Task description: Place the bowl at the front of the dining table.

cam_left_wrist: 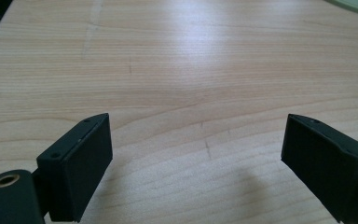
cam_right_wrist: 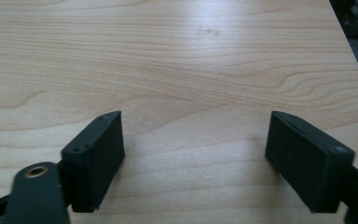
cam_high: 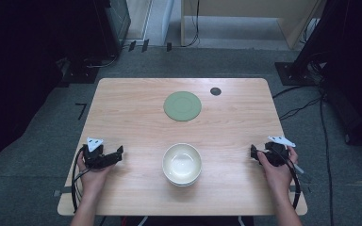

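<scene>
**A:** From the high view: a person's left gripper (cam_high: pixel 118 153) and right gripper (cam_high: pixel 254 151) rest near opposite edges of the wooden table (cam_high: pixel 122 117), with a cream bowl (cam_high: pixel 182 164) midway between them, close to the near edge. A green plate (cam_high: pixel 182 106) lies farther back, well apart from the bowl, and a small dark disc (cam_high: pixel 215 91) sits beside the far edge.

**B:** So nothing is held. How should the first reach go?

**A:** Likely one gripper goes to the bowl's rim. It looks smooth and thin-walled, so put one jaw inside, one outside, and close squarely to keep it from tipping or sliding.

**B:** And the left gripper view?

**A:** The left gripper (cam_left_wrist: pixel 196 149) stands with its jaws spread wide over bare wood, nothing between them. A pale green sliver at the top right corner is probably the plate (cam_left_wrist: pixel 354 3).

**B:** The right gripper view?

**A:** The right gripper (cam_right_wrist: pixel 196 154) is likewise wide apart and empty, looking across the tabletop (cam_right_wrist: pixel 177 56) towards its far corner. Whichever hand moves, I'd approach low and level, and keep the other clear of the bowl.
</scene>
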A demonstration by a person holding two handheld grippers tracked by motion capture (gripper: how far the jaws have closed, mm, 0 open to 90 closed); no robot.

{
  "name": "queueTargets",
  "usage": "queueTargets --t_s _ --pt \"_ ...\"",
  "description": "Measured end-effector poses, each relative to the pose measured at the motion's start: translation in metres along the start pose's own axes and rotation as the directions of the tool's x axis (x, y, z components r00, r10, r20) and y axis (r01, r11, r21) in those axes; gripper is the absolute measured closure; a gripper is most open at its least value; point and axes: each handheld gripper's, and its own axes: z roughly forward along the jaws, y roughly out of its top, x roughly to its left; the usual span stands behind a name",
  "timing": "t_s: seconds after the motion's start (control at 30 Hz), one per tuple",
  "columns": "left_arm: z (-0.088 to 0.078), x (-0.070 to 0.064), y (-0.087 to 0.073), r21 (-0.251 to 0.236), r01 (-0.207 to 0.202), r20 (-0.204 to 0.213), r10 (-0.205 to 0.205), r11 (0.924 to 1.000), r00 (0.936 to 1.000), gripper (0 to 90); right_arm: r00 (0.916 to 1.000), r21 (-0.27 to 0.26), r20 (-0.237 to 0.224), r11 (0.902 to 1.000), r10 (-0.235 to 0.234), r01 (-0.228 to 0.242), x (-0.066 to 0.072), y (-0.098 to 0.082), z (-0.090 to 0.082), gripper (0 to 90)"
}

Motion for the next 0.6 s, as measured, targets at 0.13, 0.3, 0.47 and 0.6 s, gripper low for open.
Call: queueTargets --t_s 0.13,0.3,0.47,0.6 --pt "-0.014 -0.007 0.011 -0.082 0.03 0.036 -0.027 0.9962 0.999 8.4 0.9997 0.01 0.021 0.9999 0.012 -0.012 0.004 0.005 -0.001 13.9" --pt "-0.033 -0.024 0.037 -0.159 0.021 -0.055 -0.03 0.9871 0.998 8.5 0.9998 -0.073 0.009 0.9972 -0.018 0.019 0.012 0.024 -0.018 14.1" --pt "-0.037 -0.032 0.04 -0.163 0.009 0.062 0.001 0.9866 0.9981 14.6 0.9991 -0.125 -0.004 0.9912 -0.042 0.042 0.019 0.041 -0.036 13.7" --pt "-0.034 -0.035 0.042 -0.138 -0.002 0.07 0.012 0.9905 0.9975 14.6 0.9999 -0.124 0.0 0.9922 -0.013 0.013 0.019 0.055 -0.039 13.8"
